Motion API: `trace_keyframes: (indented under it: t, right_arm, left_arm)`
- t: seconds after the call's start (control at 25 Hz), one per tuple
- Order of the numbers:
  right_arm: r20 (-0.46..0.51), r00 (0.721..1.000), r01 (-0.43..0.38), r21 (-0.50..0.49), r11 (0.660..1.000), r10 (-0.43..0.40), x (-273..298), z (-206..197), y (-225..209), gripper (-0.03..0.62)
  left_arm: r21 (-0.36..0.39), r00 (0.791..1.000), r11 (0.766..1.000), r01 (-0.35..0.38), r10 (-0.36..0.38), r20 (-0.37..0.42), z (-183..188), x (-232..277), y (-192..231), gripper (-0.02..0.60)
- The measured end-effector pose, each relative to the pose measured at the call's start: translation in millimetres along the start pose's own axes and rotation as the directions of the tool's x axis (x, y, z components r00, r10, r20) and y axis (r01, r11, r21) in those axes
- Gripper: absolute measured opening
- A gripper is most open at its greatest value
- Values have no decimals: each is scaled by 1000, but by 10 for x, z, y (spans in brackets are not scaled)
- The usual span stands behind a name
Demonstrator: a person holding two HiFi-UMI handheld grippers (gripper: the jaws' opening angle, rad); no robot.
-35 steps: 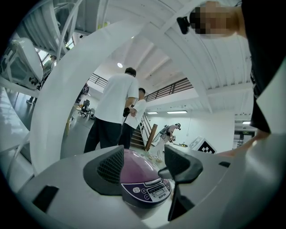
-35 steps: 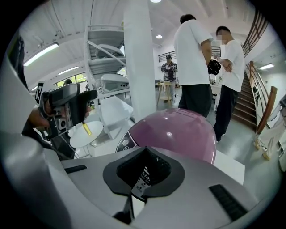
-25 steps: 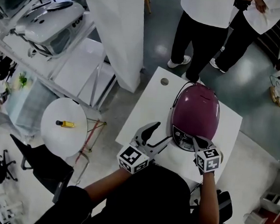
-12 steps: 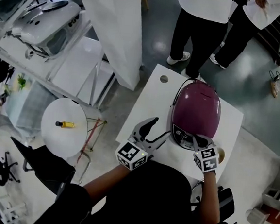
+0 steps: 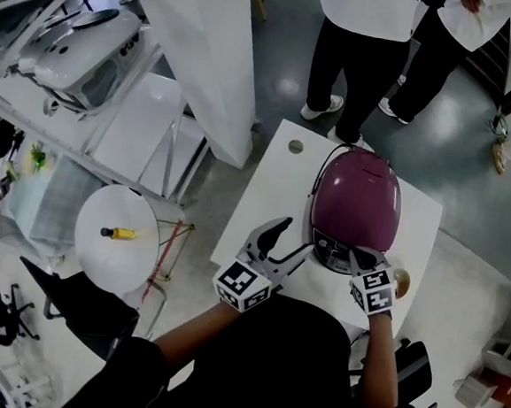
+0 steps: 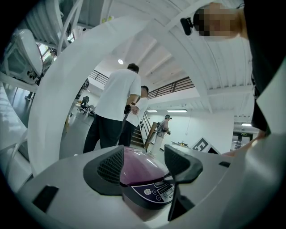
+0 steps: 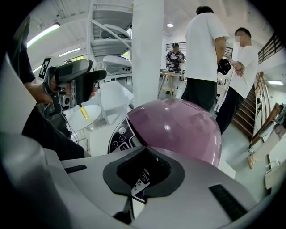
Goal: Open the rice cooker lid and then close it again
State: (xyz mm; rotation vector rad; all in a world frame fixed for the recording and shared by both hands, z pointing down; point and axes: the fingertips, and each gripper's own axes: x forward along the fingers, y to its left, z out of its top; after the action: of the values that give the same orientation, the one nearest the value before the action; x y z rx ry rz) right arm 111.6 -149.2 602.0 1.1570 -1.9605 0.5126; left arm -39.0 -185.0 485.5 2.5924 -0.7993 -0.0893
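- rice cooker (image 5: 358,199), shut, stands on the white tabletop (image 5: 260,208);
- left tool (image 5: 290,237) just left of the rice cooker's front, jaws wide, nothing between them;
- right tool (image 5: 359,254) at the rice cooker's front, jaws pressed together

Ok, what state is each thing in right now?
Purple rice cooker lid: closed.
Left gripper: jaws open, empty.
Right gripper: jaws shut, nothing held.
Small yellow bottle: lying on its side on the round white table.
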Motion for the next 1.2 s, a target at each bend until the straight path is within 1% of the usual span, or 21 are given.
trace_keyframes:
  t: [0.16,0.56,0.76,1.08,1.2]
  right_arm:
    - [-8,1000,18,-22,1000,-18,-5,-6,5,-2]
    - [8,999,45,-20,999,-45,-14,-13,-5,-2]
    - [14,996,84,-77,993,-83,-17,3,-3,-2]
    - [-7,999,31,-25,999,-31,14,17,-32,-2]
    - [-23,1000,8,33,999,-7,22,-9,-42,-2]
  left_arm:
    - [1,1000,1000,3,-3,3,2,27,-28,261]
    - [-1,1000,1000,6,-6,1,-17,57,-78,261]
    - [-2,1000,1000,1,-1,-1,-21,60,-83,261]
    - [1,1000,1000,-4,4,4,2,68,-65,261]
    - [1,1000,1000,-1,1,4,-1,81,-86,261]
